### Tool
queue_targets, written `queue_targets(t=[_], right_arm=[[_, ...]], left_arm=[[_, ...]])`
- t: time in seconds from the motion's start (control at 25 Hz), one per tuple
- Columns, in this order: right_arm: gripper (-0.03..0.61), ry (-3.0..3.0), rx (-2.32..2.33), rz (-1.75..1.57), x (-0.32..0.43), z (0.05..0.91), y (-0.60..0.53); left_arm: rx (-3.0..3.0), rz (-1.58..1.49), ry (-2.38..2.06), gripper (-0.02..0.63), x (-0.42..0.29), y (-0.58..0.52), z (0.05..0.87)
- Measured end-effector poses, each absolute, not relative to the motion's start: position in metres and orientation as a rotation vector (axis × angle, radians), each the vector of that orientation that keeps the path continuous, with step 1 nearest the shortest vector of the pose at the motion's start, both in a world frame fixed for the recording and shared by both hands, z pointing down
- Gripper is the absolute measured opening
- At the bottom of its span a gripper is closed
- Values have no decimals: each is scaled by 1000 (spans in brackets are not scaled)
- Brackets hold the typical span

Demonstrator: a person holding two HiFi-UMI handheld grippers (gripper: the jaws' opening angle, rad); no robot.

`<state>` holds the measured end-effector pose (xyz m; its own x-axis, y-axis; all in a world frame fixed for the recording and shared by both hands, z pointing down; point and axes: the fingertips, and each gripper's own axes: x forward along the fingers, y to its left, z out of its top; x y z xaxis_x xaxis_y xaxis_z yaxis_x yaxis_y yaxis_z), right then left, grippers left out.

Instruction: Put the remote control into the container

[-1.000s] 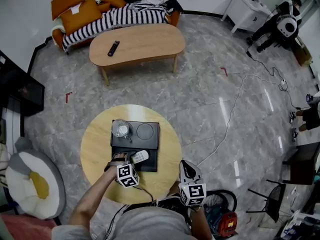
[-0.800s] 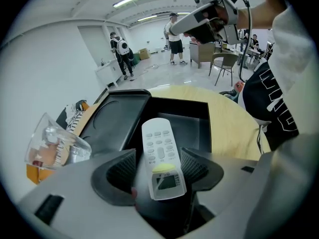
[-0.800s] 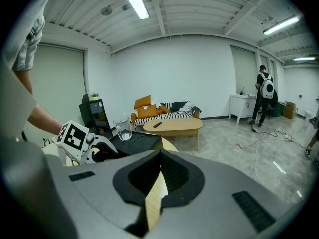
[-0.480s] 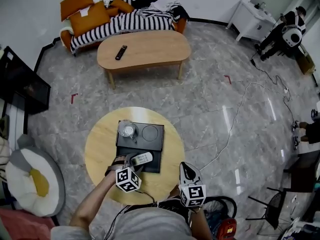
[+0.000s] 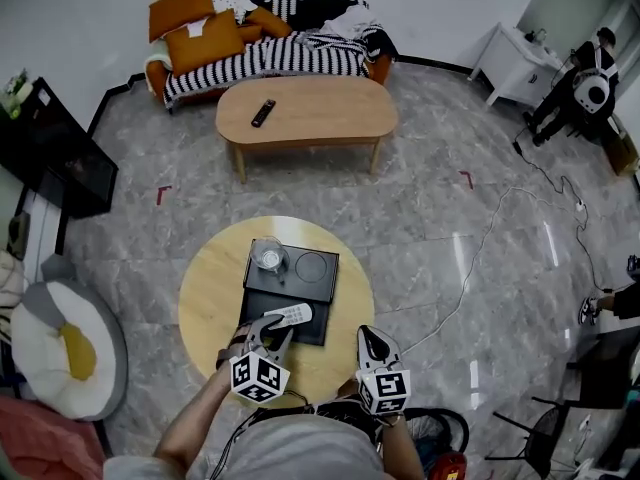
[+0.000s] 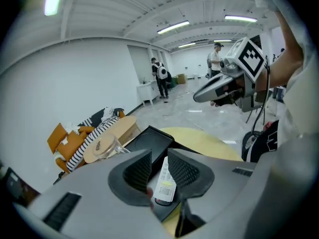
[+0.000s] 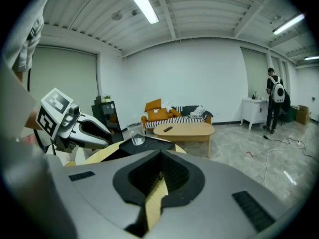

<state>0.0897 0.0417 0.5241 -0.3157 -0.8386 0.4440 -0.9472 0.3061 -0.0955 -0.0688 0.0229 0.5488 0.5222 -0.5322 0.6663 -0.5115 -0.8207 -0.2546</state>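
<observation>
A white remote control (image 5: 290,316) lies flat on the black tray (image 5: 262,298), near its front edge, on the round wooden table (image 5: 210,298). My left gripper (image 5: 268,336) hangs above the near end of the remote. Its jaws have just been closing, with nothing pressed between them. In the left gripper view the remote (image 6: 165,183) shows through the gap between the pads, down on the tray (image 6: 154,141). My right gripper (image 5: 372,338) hovers over the table's front right edge, and its pads (image 7: 160,171) meet with nothing between them.
An empty glass (image 5: 268,258) stands at the tray's back left corner. Farther off are an oval coffee table (image 5: 330,108) with a black remote (image 5: 263,113), a striped sofa (image 5: 270,53), a cable (image 5: 470,258) on the floor and a round cushion (image 5: 50,348) at the left.
My left gripper has risen off the tray and drawn back toward me, while the white remote stays lying on the tray. The right gripper has barely shifted.
</observation>
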Motion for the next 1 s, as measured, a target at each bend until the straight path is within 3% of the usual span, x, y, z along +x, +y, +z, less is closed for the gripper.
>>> queue_targets(t=[0.4,1.0], right_arm=[[8,-2365,1478,433,79,505,41],[8,-2543,1228,303,55,453,30]], left_arm=[[-2717,-996,1427,9,-86,28,503],[-2730,-608,1776,8,-86,52,438]])
